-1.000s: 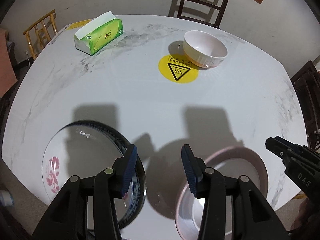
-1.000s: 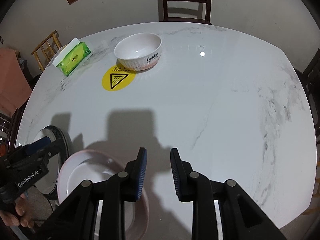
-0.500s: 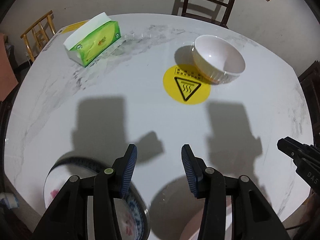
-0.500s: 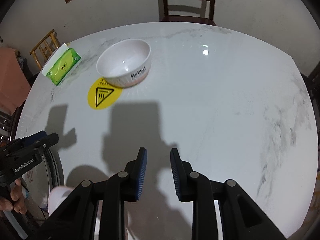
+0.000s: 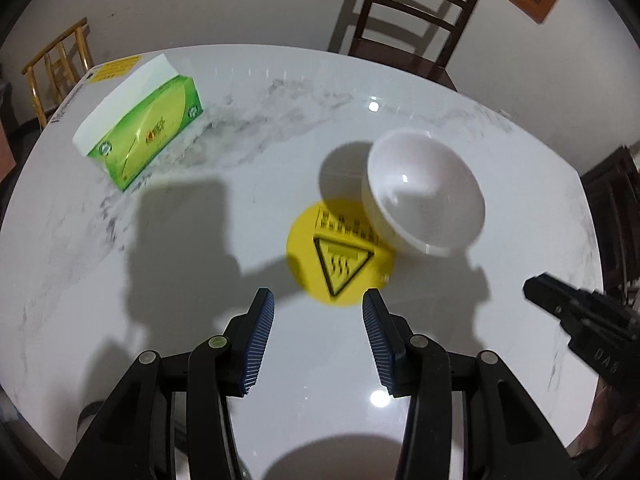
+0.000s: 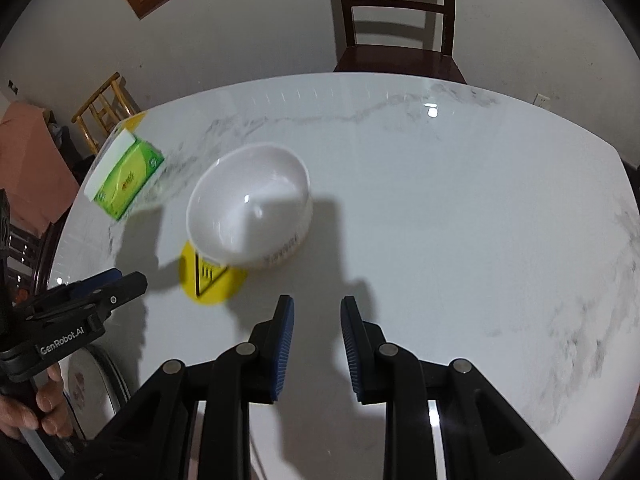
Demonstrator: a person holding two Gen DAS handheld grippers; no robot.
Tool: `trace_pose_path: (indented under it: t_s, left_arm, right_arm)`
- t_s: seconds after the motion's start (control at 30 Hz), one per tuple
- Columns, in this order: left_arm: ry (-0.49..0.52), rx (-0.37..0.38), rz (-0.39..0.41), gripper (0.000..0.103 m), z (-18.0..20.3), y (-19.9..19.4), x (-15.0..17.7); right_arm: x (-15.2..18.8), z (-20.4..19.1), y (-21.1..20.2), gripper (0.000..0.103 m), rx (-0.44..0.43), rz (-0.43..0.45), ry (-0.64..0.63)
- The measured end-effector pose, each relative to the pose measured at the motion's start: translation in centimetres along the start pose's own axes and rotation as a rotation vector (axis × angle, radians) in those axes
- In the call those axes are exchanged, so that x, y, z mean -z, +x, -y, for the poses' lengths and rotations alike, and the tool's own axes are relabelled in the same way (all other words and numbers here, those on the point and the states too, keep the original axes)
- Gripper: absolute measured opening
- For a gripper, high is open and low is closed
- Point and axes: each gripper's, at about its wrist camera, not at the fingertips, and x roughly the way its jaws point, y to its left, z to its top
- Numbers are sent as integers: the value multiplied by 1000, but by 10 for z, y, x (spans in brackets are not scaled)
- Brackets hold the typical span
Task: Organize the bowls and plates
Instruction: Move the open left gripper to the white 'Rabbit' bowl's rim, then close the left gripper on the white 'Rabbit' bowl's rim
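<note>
Two claws, both empty. Left wrist view: left claw (image 5: 318,300) spread above bare table (image 5: 120,280); white bowl (image 5: 424,196) sat ahead and to its right, its base overlapping a yellow sticker (image 5: 340,260). Right wrist view: right claw (image 6: 317,308) jaws parted narrowly, nothing between; bowl (image 6: 248,216) ahead and left, apart from the tips. Flowered plate (image 6: 86,378) at the lower left edge.

Both claws tilt steeply downward, empty. The left claw (image 5: 318,338) has its jaws apart; the right claw (image 6: 317,342) has a narrower gap. At eight o'clock, a hand (image 6: 38,410) apparently grips the left claw's handle.
</note>
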Motion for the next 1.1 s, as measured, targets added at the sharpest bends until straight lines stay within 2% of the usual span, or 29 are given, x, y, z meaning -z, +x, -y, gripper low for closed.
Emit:
trace_pose_path:
  t_s: [0.13, 0.43, 0.8, 1.03, 1.1]
  left_arm:
    - [-32, 39, 14, 42, 4, 4, -20]
    - [-42, 40, -11, 42, 11, 30, -44]
    - [-38, 42, -26, 40, 14, 54, -54]
    - [-24, 79, -36, 22, 20, 67, -56]
    - [-11, 89, -36, 11, 25, 68, -56]
  right_arm:
    - [-19, -5, 15, 25, 12, -7, 7]
    - [-47, -7, 39, 25, 24, -40, 23]
    - [-52, -12, 66, 25, 31, -65, 11]
    - [-49, -14, 73, 24, 19, -75, 6]
    - [-49, -14, 74, 24, 15, -80, 8]
